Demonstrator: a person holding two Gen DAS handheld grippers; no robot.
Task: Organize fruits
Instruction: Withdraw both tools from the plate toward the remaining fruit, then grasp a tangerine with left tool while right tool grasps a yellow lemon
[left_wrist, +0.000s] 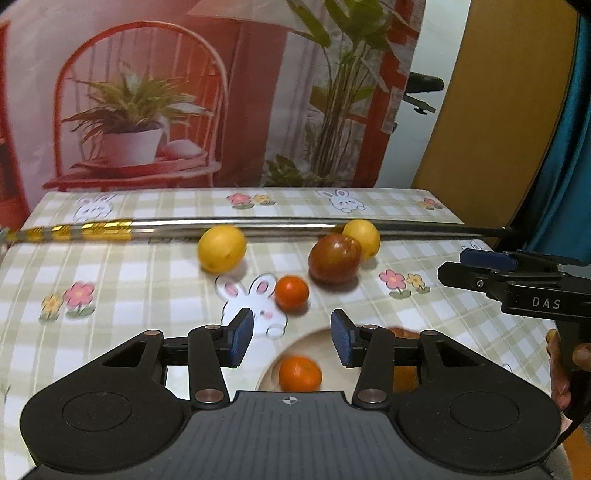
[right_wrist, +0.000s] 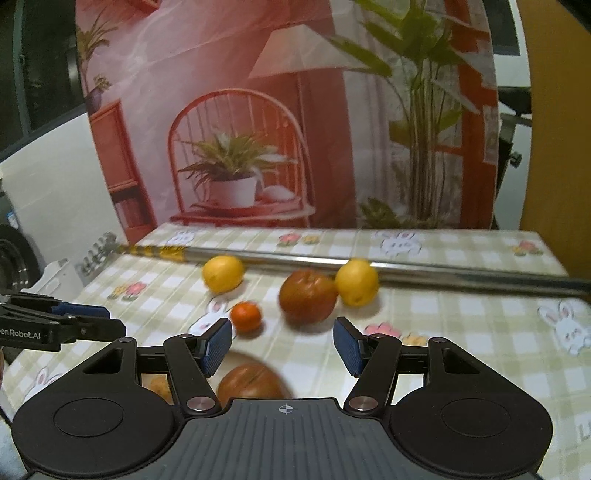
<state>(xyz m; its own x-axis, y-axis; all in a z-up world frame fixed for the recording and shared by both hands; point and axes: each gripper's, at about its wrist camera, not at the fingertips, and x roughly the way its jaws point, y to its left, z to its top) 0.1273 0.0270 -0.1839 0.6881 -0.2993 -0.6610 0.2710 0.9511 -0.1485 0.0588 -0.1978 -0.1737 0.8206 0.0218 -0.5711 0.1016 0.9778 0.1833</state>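
Loose on the checked tablecloth lie two lemons (left_wrist: 221, 248) (left_wrist: 364, 236), a red-brown apple (left_wrist: 334, 263) and a small tangerine (left_wrist: 291, 292). Nearer to me a pale round plate (left_wrist: 314, 341) holds another tangerine (left_wrist: 300, 373). My left gripper (left_wrist: 291, 332) hangs open above that plate, with nothing between its blue pads. In the right wrist view the same plate (right_wrist: 242, 357) carries a second apple (right_wrist: 251, 382) and an orange-yellow fruit (right_wrist: 160, 386). My right gripper (right_wrist: 282, 343) is open over it, holding nothing. The loose apple (right_wrist: 308, 300) and tangerine (right_wrist: 246, 315) lie just beyond.
A long metal rod (left_wrist: 258, 225) with gold bands lies across the table behind the fruit. A printed backdrop stands at the far edge. The right gripper (left_wrist: 458, 264), held by a hand (left_wrist: 561, 369), shows at the right side of the left wrist view.
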